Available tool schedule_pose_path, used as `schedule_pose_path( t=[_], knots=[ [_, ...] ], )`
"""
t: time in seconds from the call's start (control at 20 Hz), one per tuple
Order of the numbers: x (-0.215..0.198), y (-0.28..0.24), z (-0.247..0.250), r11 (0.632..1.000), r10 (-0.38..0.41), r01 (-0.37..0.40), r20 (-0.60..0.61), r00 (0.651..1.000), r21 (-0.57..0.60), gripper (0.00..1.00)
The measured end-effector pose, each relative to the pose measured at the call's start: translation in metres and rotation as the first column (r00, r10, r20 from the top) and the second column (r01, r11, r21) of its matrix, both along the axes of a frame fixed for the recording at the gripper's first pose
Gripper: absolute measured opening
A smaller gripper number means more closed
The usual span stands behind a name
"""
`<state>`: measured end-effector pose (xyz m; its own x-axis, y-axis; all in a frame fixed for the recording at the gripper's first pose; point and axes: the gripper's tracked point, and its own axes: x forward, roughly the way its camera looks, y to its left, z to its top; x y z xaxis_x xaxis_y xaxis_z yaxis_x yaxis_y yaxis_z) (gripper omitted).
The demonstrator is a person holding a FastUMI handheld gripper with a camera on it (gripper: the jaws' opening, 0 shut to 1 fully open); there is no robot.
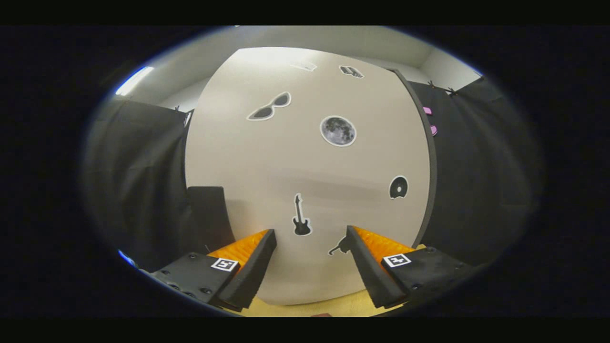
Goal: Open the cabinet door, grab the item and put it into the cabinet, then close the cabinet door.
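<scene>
1. Facing the cabinet door (305, 166) squarely, the tongs (310, 240) stand with their fingers apart and nothing between them; the door's pale panel fills the centre of the frame just ahead of the tips.
2. The door looks shut, so the step in hand is probably the opening, though closing just done cannot be ruled out.
3. No handle can be made out; the next move likely calls for finding an edge, perhaps the dark right edge (426, 157) at the right of the frame.
4. The item to be stored cannot be seen.
5. Stickers dot the door: sunglasses (269, 106) at upper left, a moon (338, 130) at centre, a disc (398, 187) at right, a guitar (301, 216) between the fingers.
6. A yellow surface (305, 307) lies at the bottom.
</scene>
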<state>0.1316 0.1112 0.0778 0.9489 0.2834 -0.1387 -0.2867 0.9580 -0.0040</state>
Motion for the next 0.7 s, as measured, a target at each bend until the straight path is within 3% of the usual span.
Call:
schedule_pose_path(
  t=[0.7],
  knots=[
    [0.0083,0.0093,-0.0007,0.996,-0.059,0.061,0.038,0.998,-0.057,0.95]
  ],
)
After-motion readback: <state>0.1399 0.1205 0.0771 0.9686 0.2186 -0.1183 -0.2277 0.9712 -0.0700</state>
